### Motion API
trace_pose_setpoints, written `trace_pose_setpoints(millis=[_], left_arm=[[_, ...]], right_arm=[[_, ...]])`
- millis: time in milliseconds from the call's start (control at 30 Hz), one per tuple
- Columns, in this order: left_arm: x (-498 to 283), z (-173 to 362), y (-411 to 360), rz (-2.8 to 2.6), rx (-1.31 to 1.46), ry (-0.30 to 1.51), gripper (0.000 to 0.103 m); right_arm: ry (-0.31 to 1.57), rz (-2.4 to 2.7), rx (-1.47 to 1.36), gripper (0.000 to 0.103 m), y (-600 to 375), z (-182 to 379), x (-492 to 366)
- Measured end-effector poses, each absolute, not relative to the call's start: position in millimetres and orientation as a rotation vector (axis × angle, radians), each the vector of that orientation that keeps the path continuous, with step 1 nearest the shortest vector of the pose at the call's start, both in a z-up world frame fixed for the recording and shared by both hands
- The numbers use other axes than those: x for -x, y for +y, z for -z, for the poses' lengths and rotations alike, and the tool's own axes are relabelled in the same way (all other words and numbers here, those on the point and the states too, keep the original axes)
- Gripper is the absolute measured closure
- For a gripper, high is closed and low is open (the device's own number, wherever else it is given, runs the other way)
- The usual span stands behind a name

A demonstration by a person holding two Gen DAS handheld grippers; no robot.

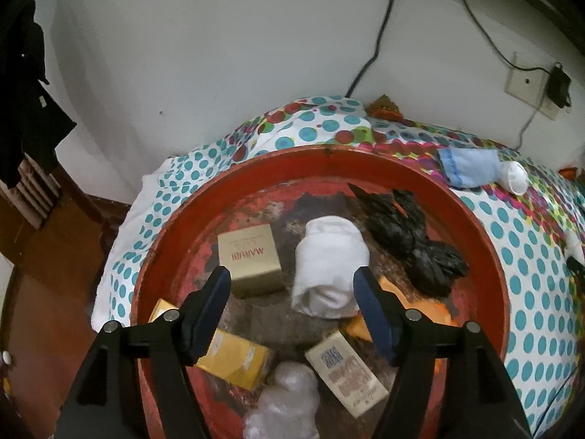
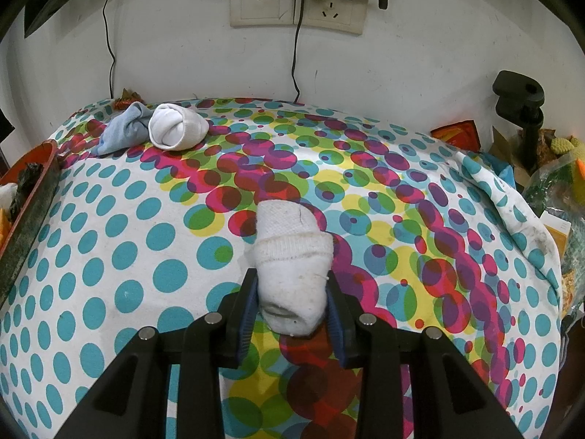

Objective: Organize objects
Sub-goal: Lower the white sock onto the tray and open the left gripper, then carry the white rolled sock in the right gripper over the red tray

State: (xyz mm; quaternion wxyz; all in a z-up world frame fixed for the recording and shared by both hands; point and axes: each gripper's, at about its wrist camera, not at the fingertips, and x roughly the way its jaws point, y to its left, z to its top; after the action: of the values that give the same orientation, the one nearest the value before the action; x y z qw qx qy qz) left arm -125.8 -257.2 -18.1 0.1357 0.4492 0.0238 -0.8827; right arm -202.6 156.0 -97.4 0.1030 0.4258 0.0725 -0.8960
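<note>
My left gripper (image 1: pixel 292 281) is open above a round red tray (image 1: pixel 365 157). A rolled white sock (image 1: pixel 329 263) lies in the tray near the right finger, along with a gold box (image 1: pixel 248 256), a yellow box (image 1: pixel 234 358), a tan box (image 1: pixel 345 373), a black bundle (image 1: pixel 413 241), orange pieces (image 1: pixel 413 303) and clear bubble wrap (image 1: pixel 285 402). My right gripper (image 2: pixel 290 292) is shut on a rolled white sock (image 2: pixel 292 263) over the dotted cloth (image 2: pixel 146 237). A blue sock (image 2: pixel 124 128) and a white sock roll (image 2: pixel 177 126) lie at the cloth's far left.
The tray's rim (image 2: pixel 29 197) shows at the left of the right wrist view. A wall socket (image 2: pixel 296 0) with a plugged charger and cables sits on the wall behind. A black clamp stand (image 2: pixel 523 117) and packets crowd the right edge. Dark clothing (image 1: pixel 25 91) hangs at far left.
</note>
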Motion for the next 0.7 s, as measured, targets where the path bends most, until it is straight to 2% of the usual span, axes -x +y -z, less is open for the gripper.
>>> trace_pose_setpoints(millis=[200, 533, 700], left_arm=[[105, 16, -249, 2.573, -1.298, 0.06, 0.032], [51, 8, -254, 2.568, -1.171, 0.195, 0.015], [32, 12, -258, 2.546, -1.137, 0.172, 0.013]], right_arm=[[0.212, 2.644, -1.257, 0.068, 156, 97, 203], [0.224, 2.649, -1.255, 0.069, 159, 97, 203], [0.244, 2.654, -1.252, 0.07, 161, 97, 205]])
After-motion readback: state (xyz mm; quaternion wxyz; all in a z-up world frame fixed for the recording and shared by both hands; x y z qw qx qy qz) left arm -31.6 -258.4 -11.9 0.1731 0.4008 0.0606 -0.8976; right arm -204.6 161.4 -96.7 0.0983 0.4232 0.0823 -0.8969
